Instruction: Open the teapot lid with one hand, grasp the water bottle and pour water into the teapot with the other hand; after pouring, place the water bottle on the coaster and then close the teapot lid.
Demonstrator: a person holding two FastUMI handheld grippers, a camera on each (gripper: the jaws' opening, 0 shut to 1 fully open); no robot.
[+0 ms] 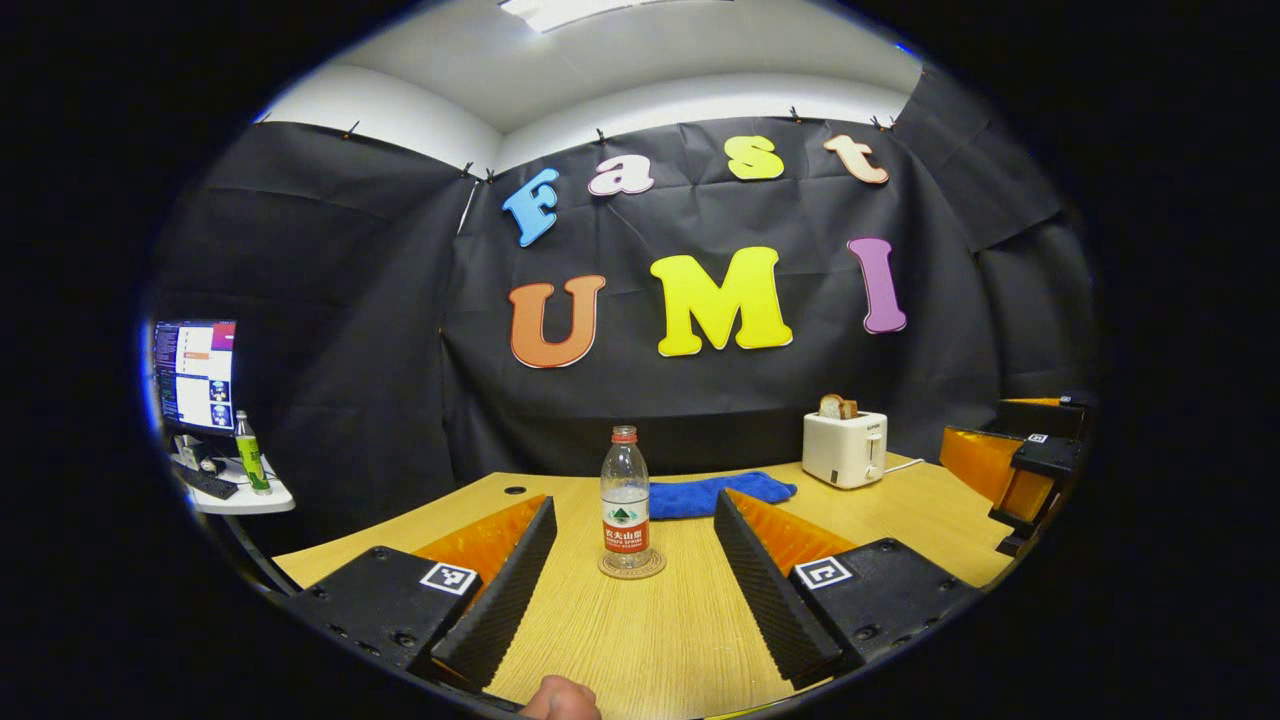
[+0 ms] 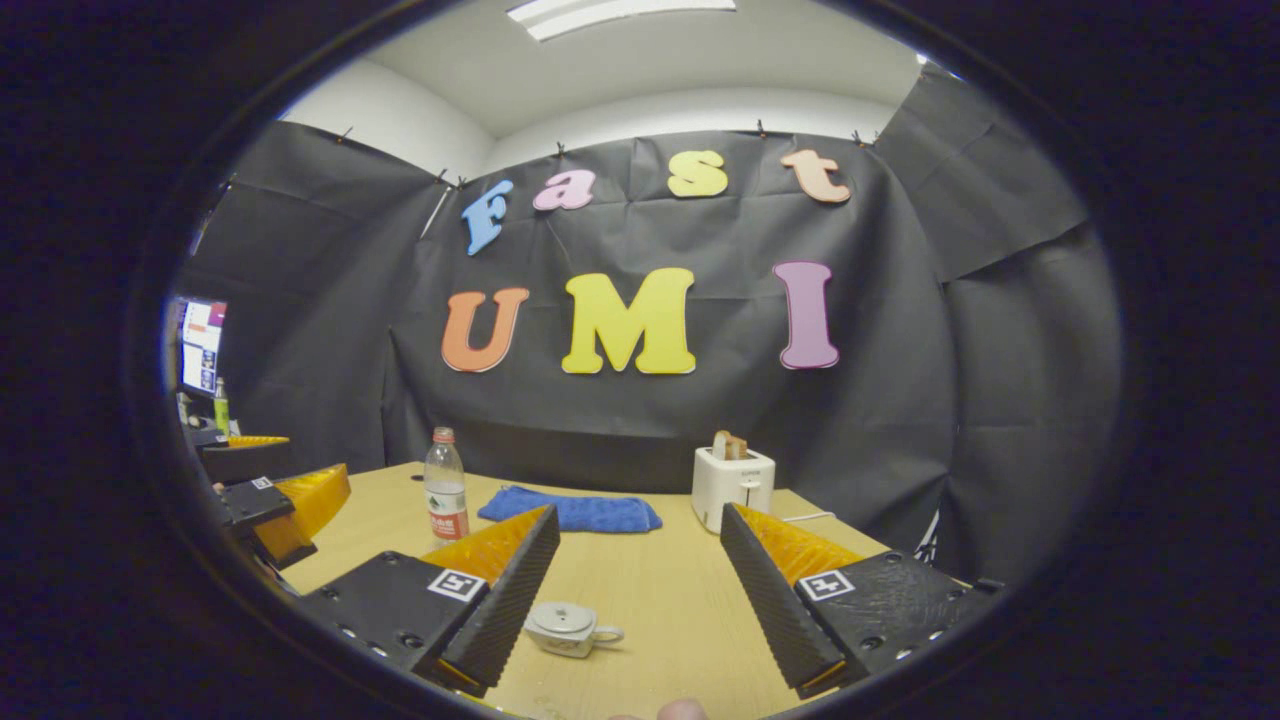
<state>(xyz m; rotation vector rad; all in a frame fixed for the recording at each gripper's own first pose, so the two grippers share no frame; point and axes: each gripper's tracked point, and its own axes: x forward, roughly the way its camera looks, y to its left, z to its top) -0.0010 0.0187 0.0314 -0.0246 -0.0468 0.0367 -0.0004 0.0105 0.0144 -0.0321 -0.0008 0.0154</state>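
Note:
A clear water bottle (image 1: 625,500) with a red cap and red label stands upright on a round coaster (image 1: 632,565) on the wooden table, partly filled. My left gripper (image 1: 632,590) is open, its fingers wide apart on either side of the bottle and short of it. In the right gripper view the same bottle (image 2: 446,487) stands at the far left. A small pale teapot (image 2: 567,627) with its lid on sits on the table just ahead of my right gripper (image 2: 630,610), which is open with nothing between its fingers. The other gripper (image 2: 270,505) shows at the left edge.
A folded blue cloth (image 1: 718,494) lies behind the bottle. A white toaster (image 1: 845,447) with bread in it stands at the back right. A monitor (image 1: 195,373) and a green bottle (image 1: 251,455) are on a side table at left. The right gripper (image 1: 1035,470) shows at the right edge.

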